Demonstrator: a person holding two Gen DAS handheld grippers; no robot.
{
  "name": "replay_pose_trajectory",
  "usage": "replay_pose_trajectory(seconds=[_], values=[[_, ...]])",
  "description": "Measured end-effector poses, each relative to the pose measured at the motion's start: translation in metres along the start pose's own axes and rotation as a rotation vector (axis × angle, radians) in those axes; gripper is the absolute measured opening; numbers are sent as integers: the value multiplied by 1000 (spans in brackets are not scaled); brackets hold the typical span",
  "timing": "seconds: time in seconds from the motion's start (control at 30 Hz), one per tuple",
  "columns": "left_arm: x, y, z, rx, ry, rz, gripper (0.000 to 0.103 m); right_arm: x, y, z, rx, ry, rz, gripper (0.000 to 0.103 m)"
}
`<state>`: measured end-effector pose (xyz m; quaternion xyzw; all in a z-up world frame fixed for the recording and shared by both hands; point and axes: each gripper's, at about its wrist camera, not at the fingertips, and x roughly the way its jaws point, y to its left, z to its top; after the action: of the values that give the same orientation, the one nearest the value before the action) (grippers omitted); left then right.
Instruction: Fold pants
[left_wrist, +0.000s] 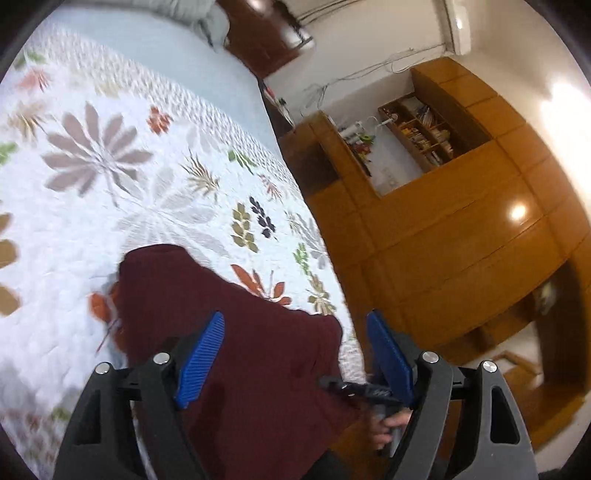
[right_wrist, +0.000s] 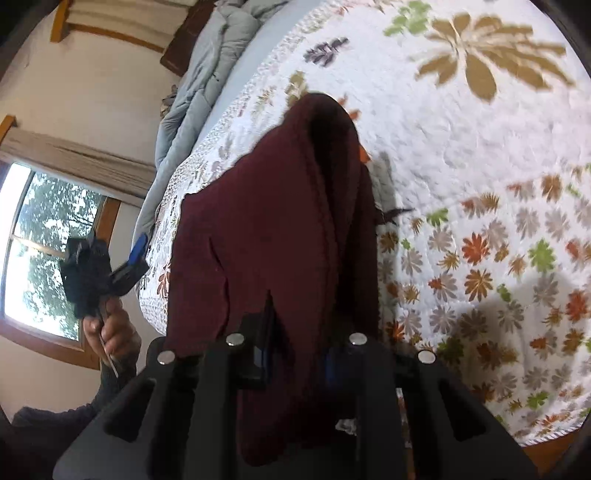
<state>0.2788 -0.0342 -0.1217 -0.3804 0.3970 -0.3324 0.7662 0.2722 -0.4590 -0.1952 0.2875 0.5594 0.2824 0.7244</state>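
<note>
Pants (right_wrist: 266, 236) clamped in right hand-held gripper (right_wrist: 295, 362); left hand-held gripper (left_wrist: 295, 354) spread.

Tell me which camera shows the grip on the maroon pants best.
The right wrist view: the right tool is shut on the pants, cloth bunched between its fingers. The left wrist view shows only the pants on the bed beyond the open left tool.

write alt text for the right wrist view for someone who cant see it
The right gripper is shut on dark maroon pants, which drape from its fingers onto a white floral quilt covering a bed. At left, a hand holds the left gripper in the air, in front of a window.
</note>
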Motion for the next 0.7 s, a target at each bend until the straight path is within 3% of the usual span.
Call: replay_pose_trajectory(seconds=[0.07,0.13,0.2,0.27,0.4,0.43,0.5,0.53,0.63,0.7], values=[[13,18,11,-56,33,-8,80,-6,-3,5,28,18,54,36],[25,36,17,-102,75,-13,80,-29,3,10,32,-37,27,48],[30,51,19,-133,80,-10,79,-56,13,18,17,-122,10,49],[31,58,20,-148,81,-30,79,-70,30,30,-6,-189,72,49],[36,67,22,-188,63,-86,80,-29,53,61,-46,-112,141,49],[36,69,23,-192,61,-95,80,-20,51,62,-43,-89,136,46],[39,77,26,-201,53,-91,80,0,37,69,-33,-59,73,26],[42,83,26,-210,58,-87,79,4,27,73,-7,-54,55,2],[47,96,26,-263,57,-100,79,4,-14,72,96,-54,50,0],[38,90,26,-259,42,-105,79,-16,-7,62,81,-78,75,6]])
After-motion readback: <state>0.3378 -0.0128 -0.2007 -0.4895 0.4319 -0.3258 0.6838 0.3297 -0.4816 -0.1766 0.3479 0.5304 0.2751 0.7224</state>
